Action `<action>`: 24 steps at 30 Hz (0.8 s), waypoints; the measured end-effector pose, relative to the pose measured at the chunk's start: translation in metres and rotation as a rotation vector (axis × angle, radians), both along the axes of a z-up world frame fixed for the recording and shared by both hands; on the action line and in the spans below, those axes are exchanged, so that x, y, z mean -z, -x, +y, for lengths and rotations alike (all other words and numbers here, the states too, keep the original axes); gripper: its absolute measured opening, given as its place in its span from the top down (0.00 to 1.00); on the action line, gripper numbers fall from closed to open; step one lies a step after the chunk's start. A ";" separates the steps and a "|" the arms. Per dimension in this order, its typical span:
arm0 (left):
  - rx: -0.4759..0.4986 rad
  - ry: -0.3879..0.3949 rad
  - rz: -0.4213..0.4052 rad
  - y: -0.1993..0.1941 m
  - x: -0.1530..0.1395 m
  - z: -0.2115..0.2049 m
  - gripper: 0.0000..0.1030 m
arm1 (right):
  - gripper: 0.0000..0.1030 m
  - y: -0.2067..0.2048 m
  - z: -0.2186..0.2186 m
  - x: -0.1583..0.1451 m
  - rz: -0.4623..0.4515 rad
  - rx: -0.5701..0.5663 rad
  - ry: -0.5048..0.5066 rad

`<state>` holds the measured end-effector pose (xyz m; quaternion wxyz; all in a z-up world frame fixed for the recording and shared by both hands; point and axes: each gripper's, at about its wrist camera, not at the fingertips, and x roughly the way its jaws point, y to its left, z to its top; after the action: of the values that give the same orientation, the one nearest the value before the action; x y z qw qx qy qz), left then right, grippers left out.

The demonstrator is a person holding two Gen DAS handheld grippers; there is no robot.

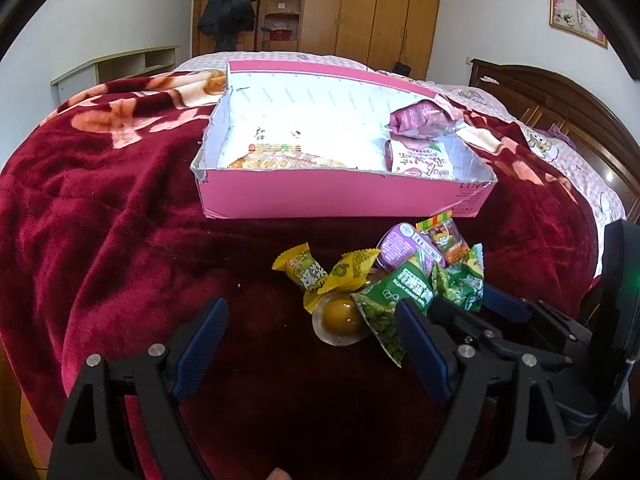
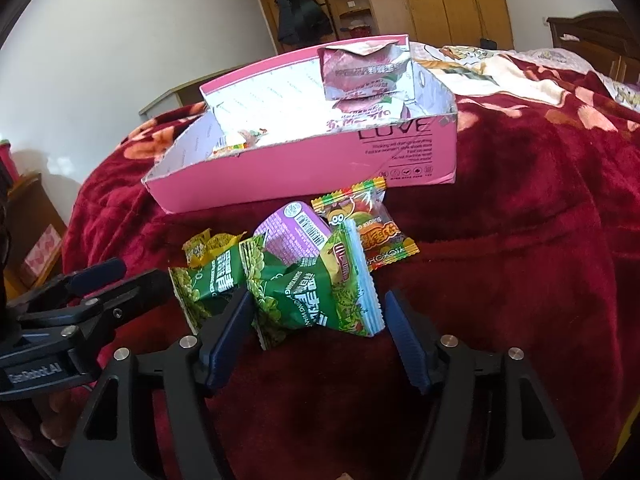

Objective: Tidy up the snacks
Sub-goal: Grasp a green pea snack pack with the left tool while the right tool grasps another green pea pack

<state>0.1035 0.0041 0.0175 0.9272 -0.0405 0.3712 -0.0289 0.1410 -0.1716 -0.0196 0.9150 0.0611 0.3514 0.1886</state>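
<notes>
A pink cardboard box (image 1: 340,200) (image 2: 300,176) lies on the red blanket with several packets inside. In front of it is a pile of snacks: a yellow packet (image 1: 308,276), a clear pack with a brown egg (image 1: 340,318), a purple pack (image 2: 296,232), a colourful gummy bag (image 2: 372,232) and two green pea packets. My right gripper (image 2: 316,320) has one green pea packet (image 2: 316,300) (image 1: 460,280) standing between its blue pads, both against its sides. The other green packet (image 1: 384,300) (image 2: 208,280) lies to its left. My left gripper (image 1: 316,344) (image 2: 120,276) stands open just short of the egg pack, holding nothing.
The red floral blanket (image 1: 120,220) covers a bed. A dark wooden headboard (image 1: 560,100) rises at the right, and wooden wardrobes (image 1: 380,8) line the far wall. A pale desk (image 1: 120,64) stands to the far left. Both grippers sit close together at the pile.
</notes>
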 end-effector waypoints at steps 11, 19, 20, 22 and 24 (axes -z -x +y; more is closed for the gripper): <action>0.036 -0.002 0.026 -0.002 0.000 -0.015 0.14 | 0.50 0.019 -0.026 -0.010 -0.024 0.056 -0.067; 0.077 -0.071 0.016 -0.005 0.001 -0.043 0.14 | 0.50 0.033 -0.039 -0.015 -0.028 0.075 -0.038; 0.077 -0.076 0.012 -0.006 0.002 -0.047 0.14 | 0.50 0.035 -0.041 -0.016 -0.035 0.077 -0.031; 0.079 -0.083 0.009 -0.007 0.004 -0.052 0.14 | 0.50 0.037 -0.044 -0.014 -0.047 0.083 -0.020; 0.073 -0.095 0.017 -0.010 0.007 -0.058 0.14 | 0.50 0.037 -0.047 -0.011 -0.042 0.093 -0.024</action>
<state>0.1137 -0.0535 0.0106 0.9233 0.0167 0.3812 -0.0448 0.1043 -0.2189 -0.0089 0.9292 0.0843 0.3265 0.1512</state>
